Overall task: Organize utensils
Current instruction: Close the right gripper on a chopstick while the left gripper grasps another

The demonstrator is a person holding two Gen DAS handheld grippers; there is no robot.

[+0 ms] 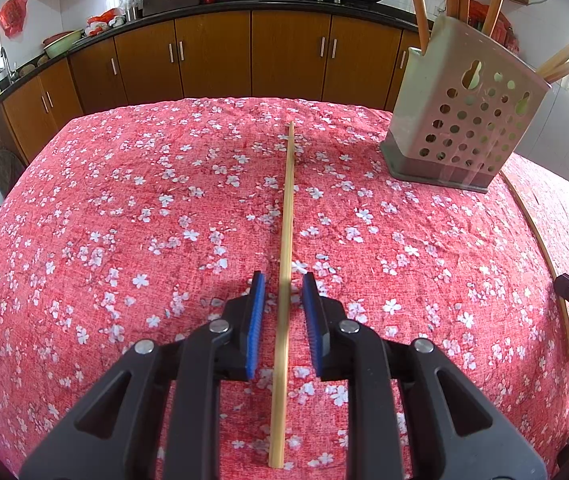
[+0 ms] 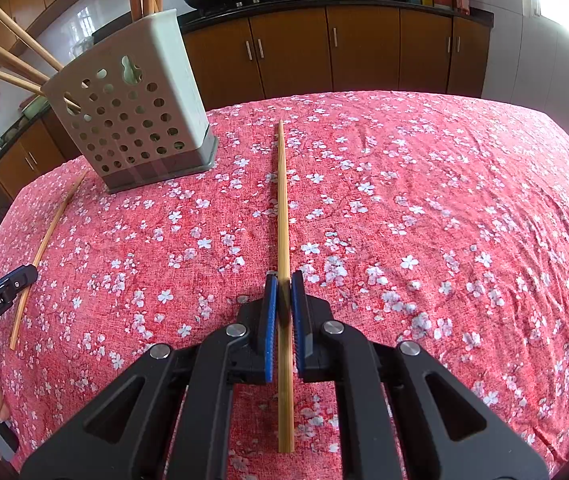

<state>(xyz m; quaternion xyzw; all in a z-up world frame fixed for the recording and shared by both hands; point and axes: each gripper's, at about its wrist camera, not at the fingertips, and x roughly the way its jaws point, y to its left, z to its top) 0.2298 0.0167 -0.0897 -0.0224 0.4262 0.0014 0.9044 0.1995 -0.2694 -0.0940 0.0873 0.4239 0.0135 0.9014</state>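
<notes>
Between my left gripper (image 1: 283, 300)'s parted pads, one chopstick (image 1: 286, 264) is lying loose; I'm closing squarely, while my right gripper (image 2: 283, 300) is clamping another chopstick (image 2: 283, 208).

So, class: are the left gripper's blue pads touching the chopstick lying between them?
Apart. The left wrist view shows tablecloth on both sides of the chopstick, between it and each pad of the left gripper.

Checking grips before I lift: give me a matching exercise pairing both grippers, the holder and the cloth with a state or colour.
1. left gripper
2. right gripper
3. holder
4. cloth

a. red with white flowers
b. pads pressed on the right chopstick
c. pads apart, left chopstick between them, untouched
d. stands on its base, stored chopsticks inside

Pairs: 1-c, 2-b, 3-d, 4-a
</notes>
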